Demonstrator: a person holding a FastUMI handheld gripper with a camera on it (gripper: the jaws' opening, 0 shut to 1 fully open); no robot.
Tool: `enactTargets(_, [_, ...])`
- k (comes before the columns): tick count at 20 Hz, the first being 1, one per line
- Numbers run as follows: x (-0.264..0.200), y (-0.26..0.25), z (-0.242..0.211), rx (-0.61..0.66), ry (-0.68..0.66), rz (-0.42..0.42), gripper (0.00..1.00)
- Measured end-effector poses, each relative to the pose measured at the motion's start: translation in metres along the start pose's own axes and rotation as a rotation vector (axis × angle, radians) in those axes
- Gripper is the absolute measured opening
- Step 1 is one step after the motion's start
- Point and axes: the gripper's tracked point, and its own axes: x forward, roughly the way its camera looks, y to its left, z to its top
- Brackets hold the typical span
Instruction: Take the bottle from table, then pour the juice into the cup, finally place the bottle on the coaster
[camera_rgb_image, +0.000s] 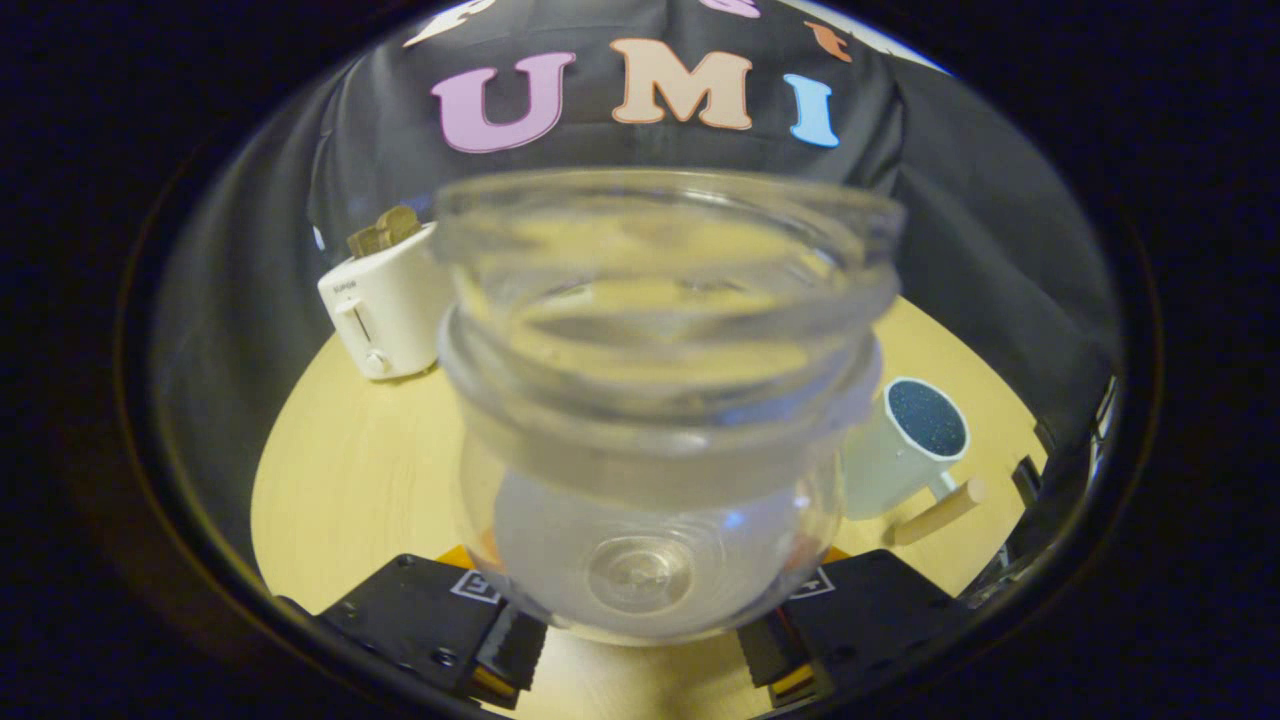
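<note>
The bottle (660, 400) is see-through and sits right between the two fingers (640, 645). Both fingers press on its round lower part, one on each side, so the fingers are clamped on the bottle. The bottle is tipped so that its wide open mouth points at the camera. You can look straight down inside it to its round bottom. It looks clear inside, and I cannot tell if any juice is in it. The thick rim of the mouth looks blurry because it is so close.

Just beside the bottle, on the right, is a white cup (900, 450). The inside of the cup looks dark blue with tiny specks. It has a pale stick-shaped handle (940, 512) that points away to the right. Part of the cup is hidden behind the bottle.

On the other side, farther back on the left, stands a white toaster (385, 305). Something brown (383, 231) pokes out of its top. The right edge of the toaster is hidden behind the bottle.

All of these rest on a round, light wood tabletop (350, 480). Behind the tabletop hangs the black cloth wall (960, 200) of the booth.
</note>
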Motion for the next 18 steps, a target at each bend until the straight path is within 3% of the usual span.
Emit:
enactTargets(5, [-0.014,0.01,0.035,0.205,-0.05,0.131,0.99])
enactTargets(18, [-0.01,0.009,0.087,0.717,-0.045,0.331,0.99])
